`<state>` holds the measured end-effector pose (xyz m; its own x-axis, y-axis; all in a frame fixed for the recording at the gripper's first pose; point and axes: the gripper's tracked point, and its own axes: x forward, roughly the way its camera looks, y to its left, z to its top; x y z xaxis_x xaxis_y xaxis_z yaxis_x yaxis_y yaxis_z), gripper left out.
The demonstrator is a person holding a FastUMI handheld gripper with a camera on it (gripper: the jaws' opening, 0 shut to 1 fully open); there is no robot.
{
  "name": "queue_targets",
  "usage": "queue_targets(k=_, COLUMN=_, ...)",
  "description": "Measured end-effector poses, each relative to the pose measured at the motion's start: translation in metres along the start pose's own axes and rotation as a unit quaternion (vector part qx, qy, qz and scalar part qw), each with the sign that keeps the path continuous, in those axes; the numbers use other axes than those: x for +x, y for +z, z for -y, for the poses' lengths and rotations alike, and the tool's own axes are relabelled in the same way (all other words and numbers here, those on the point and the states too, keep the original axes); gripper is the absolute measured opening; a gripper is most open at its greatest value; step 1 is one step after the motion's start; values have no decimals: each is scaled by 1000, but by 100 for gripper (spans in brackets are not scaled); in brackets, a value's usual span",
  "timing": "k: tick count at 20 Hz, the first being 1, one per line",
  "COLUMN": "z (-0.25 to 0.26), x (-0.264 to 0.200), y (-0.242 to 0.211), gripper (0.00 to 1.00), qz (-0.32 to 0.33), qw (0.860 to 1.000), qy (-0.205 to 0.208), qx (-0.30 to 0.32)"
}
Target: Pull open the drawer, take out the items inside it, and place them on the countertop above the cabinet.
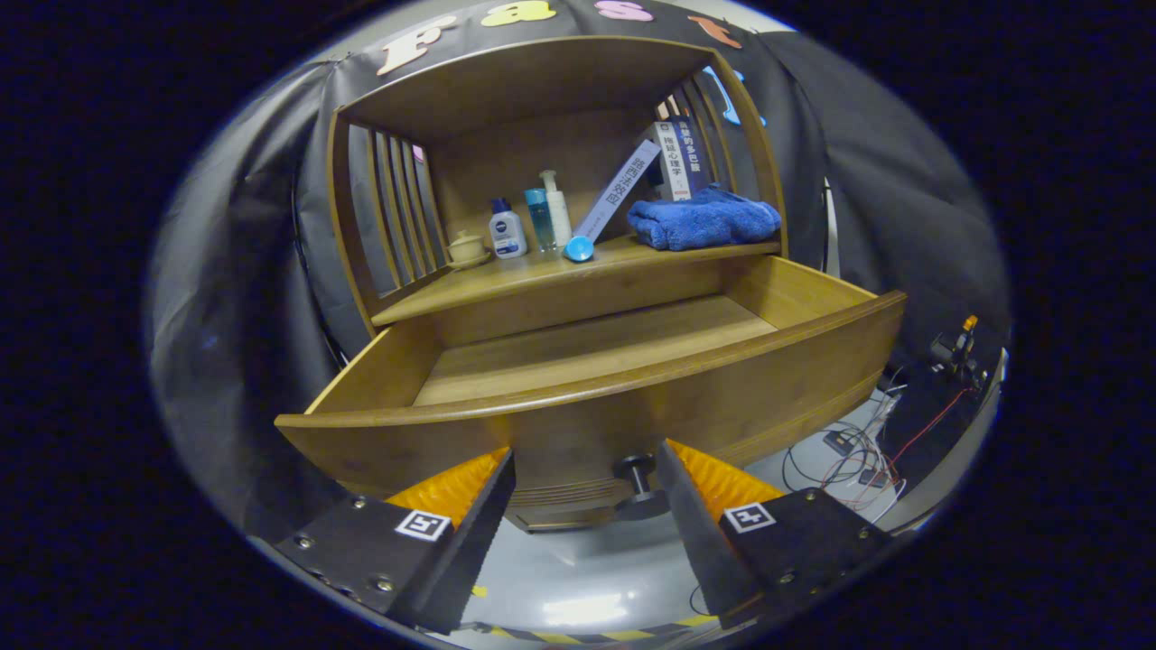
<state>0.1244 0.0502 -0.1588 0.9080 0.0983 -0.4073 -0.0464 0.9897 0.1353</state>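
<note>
A wooden cabinet stands in a booth with its drawer (578, 361) pulled well out toward the camera; what shows of the drawer's floor is bare wood. The gripper (585, 492) sits low in front of the drawer, its two fingers spread wide and released, holding nothing. The dark drawer knob (636, 469) lies between the fingers, nearer the right one. On the countertop (506, 280) above the drawer, from left: a small lidded cup (467, 247), three bottles (533, 222), a blue round object (579, 248), a leaning book (619, 188), and a folded blue towel (703, 220). Judged from this, the drawer looks emptied; the sound move is to lift the gripper clear of the drawer front and check its hidden near corner.
</note>
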Motion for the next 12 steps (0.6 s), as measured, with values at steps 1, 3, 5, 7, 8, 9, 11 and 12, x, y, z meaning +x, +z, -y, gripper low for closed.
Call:
queue_targets(k=1, z=-2, x=3, y=0, gripper=94, qz=2, qw=1000, qy=2, qx=3)
queue_targets(k=3, z=-7, x=9, y=1, gripper=94, qz=6, qw=1000, qy=4, qx=11)
queue_targets(k=5, z=-11, x=16, y=4, gripper=94, qz=8, qw=1000, qy=3, qx=9)
queue_targets(k=7, z=-15, x=23, y=10, gripper=94, qz=13, qw=1000, qy=2, qx=8)
queue_targets(k=8, z=-17, x=29, y=16, gripper=94, qz=21, qw=1000, qy=4, qx=12)
queue_targets(k=9, z=-19, x=37, y=21, gripper=95, qz=32, qw=999, qy=3, qx=16)
queue_targets(k=11, z=-17, x=45, y=22, gripper=95, qz=25, qw=1000, qy=3, qx=14)
queue_targets(k=12, z=-19, x=52, y=22, gripper=95, qz=16, qw=1000, qy=5, qx=11)
